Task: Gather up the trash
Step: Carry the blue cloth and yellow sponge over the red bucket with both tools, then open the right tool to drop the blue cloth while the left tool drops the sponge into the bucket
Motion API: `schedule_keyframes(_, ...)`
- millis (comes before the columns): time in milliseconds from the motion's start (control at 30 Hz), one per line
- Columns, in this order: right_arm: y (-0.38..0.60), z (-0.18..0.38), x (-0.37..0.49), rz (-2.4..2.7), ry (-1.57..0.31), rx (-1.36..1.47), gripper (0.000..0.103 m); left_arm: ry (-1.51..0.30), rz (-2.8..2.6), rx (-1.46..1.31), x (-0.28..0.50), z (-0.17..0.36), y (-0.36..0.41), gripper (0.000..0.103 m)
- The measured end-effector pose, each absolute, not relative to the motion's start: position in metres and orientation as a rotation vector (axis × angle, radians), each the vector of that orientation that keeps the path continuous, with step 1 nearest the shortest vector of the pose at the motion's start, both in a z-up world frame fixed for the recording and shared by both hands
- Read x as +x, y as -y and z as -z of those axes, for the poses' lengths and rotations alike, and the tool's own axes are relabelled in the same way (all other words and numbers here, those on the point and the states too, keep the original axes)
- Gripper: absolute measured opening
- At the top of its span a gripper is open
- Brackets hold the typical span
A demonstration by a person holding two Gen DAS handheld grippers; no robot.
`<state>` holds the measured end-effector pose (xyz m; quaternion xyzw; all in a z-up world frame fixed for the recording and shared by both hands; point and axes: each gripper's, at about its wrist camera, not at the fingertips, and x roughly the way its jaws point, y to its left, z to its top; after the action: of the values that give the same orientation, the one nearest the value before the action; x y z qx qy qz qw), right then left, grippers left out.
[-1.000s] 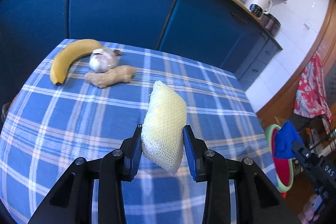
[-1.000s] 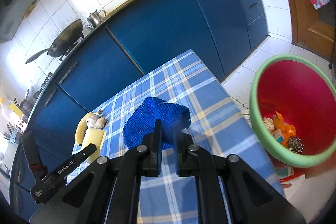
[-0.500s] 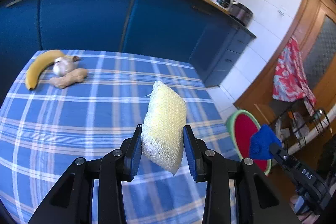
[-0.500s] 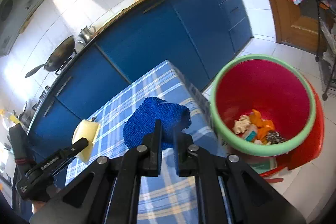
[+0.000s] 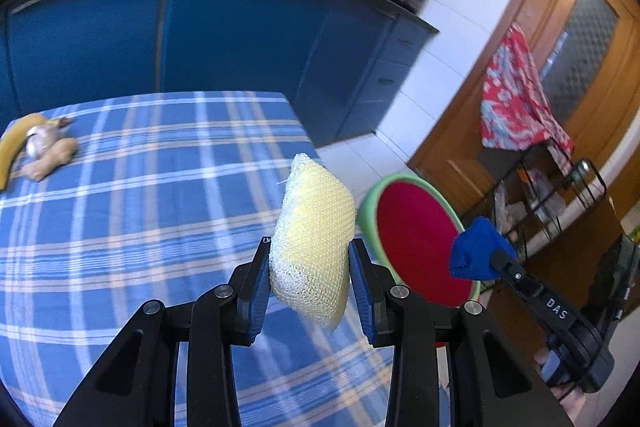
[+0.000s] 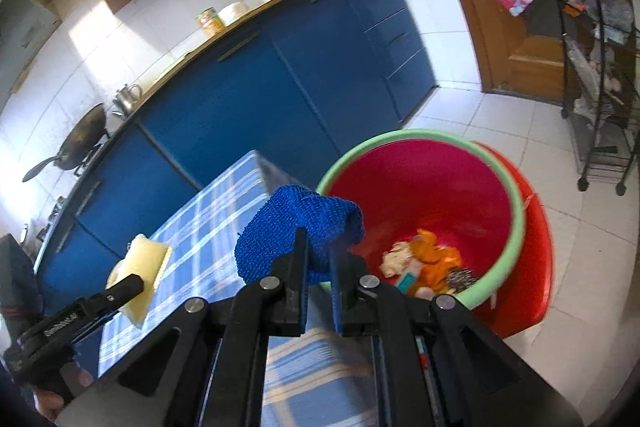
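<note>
Both grippers were loaded up at this point. The left gripper (image 5: 309, 281) had its fingers clamped on either side of a yellow sponge (image 5: 314, 239) wrapped in white mesh, pads pressing into its sides, so the sponge was up in the air over the table's right edge and not resting on anything. From the right wrist view you could see that same sponge (image 6: 140, 267) sticking out past the fingertips over the blue plaid tablecloth (image 6: 208, 227).

The right gripper (image 6: 319, 281) had its fingers pulled in very narrow, pinching a blue knitted scrubber (image 6: 298, 225). The scrubber was bunched up above the fingertips, hanging in the air just beside the table's corner, right next to the rim of the bin (image 6: 424, 137). In the left wrist view the blue scrubber (image 5: 478, 251) showed up in front of the bin (image 5: 368, 203).

The bin was a red bucket with a green rim, sitting on the tiled floor off the table's right side. Some trash (image 6: 424, 265) was already lying at the bottom, orange scraps and a crumpled whitish bit, plus something dark and wiry I couldn't make out.

Over at the table's far left corner a banana (image 5: 10, 147), a garlic bulb (image 5: 42, 141) and a piece of ginger (image 5: 50, 161) were huddled together, touching.
</note>
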<state>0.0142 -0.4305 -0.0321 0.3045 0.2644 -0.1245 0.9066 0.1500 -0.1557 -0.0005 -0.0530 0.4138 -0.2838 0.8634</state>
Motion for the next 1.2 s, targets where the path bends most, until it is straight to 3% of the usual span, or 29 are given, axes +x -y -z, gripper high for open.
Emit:
schedule_keyframes(600, 0.495, 0.077, 0.009, 0.342, -0.596, 0.651, 0.017, -0.877, 0.730, 0.012, 0.141, 0.013, 0.254, 0.038)
schedule_keyframes(733, 0.501, 0.087, 0.009, 0.348, -0.608, 0.657, 0.032, -0.885, 0.753, 0.036, 0.142, 0.020, 0.272, 0.038)
schedule_keyframes(800, 0.503, 0.090, 0.007, 0.346, -0.609, 0.654, 0.033, -0.889, 0.763, 0.041, 0.141, 0.023, 0.279, 0.038)
schedule_keyframes(1100, 0.507, 0.092, -0.008, 0.381, -0.582, 0.650, 0.034, -0.911, 0.769, 0.100, 0.144, 0.040, 0.309, 0.038)
schedule_keyframes(1200, 0.507, 0.090, -0.013, 0.387, -0.576, 0.649, 0.034, -0.917, 0.771, 0.113, 0.148, 0.045, 0.316, 0.043)
